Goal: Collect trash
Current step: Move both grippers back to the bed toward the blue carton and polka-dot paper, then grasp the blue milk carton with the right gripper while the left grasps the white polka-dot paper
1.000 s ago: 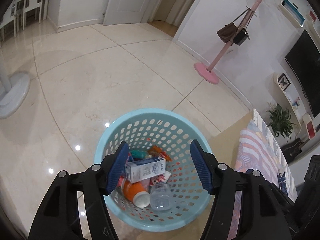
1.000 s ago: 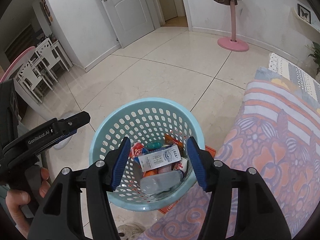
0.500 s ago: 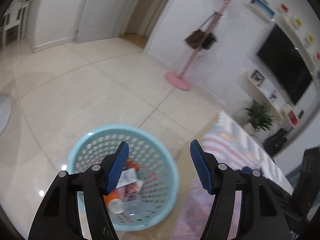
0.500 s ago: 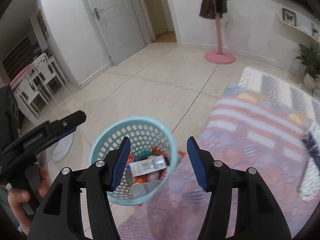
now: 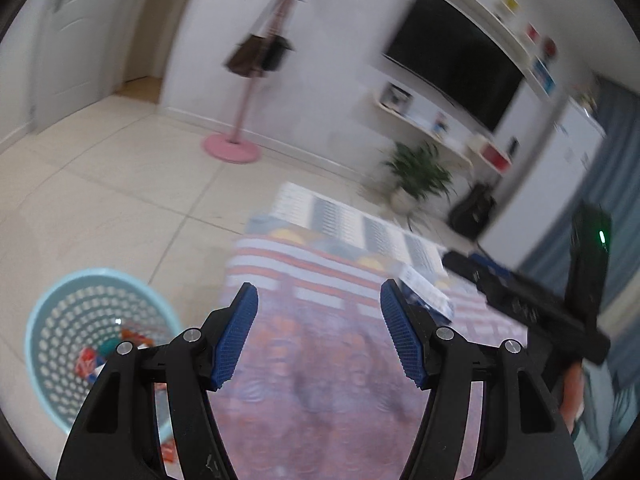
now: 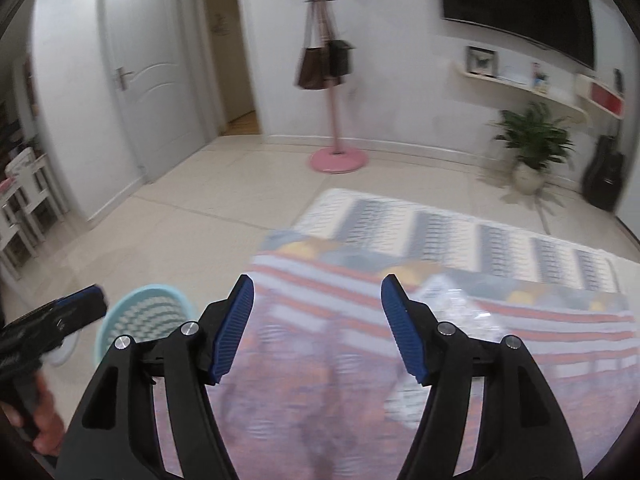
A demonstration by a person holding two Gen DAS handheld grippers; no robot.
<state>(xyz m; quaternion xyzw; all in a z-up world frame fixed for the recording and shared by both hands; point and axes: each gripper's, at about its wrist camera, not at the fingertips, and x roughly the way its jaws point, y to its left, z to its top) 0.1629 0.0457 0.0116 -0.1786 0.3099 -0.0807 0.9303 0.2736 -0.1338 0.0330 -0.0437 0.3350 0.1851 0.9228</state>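
- The left tool (image 5: 318, 332), black-armed with blue ribbed pads, stands released with nothing between its pads; below it lies only the blurred patterned cloth.
- The right tool (image 6: 316, 326) is likewise empty, and its jaws are opening at this moment over the same cloth.
- The worktop covered in a striped orange, grey and white patterned cloth (image 6: 460, 240) is the landmark here; both tools point down at its near end.
- On that worktop, just right of the right tool's right-hand pad, lies a crumpled clear plastic piece (image 6: 460, 300), probably a bottle or wrapper; blur hides its long axis.
- In the left wrist view a white and blue flat packet (image 5: 428, 292) lies on the worktop, just behind that tool's right-hand pad.
- By my judgement the right tool is the nearer to the clear plastic, which lies forward and to its right with nothing in the way.
- The round pale-blue perforated plastic basket (image 5: 80, 320) stands on the tiled floor off the worktop's left edge, already holding colourful packets and bottles.
- Beyond the worktop stand a pink coat stand (image 6: 336, 120) with bags and a potted green plant (image 6: 532, 148), well apart from it.
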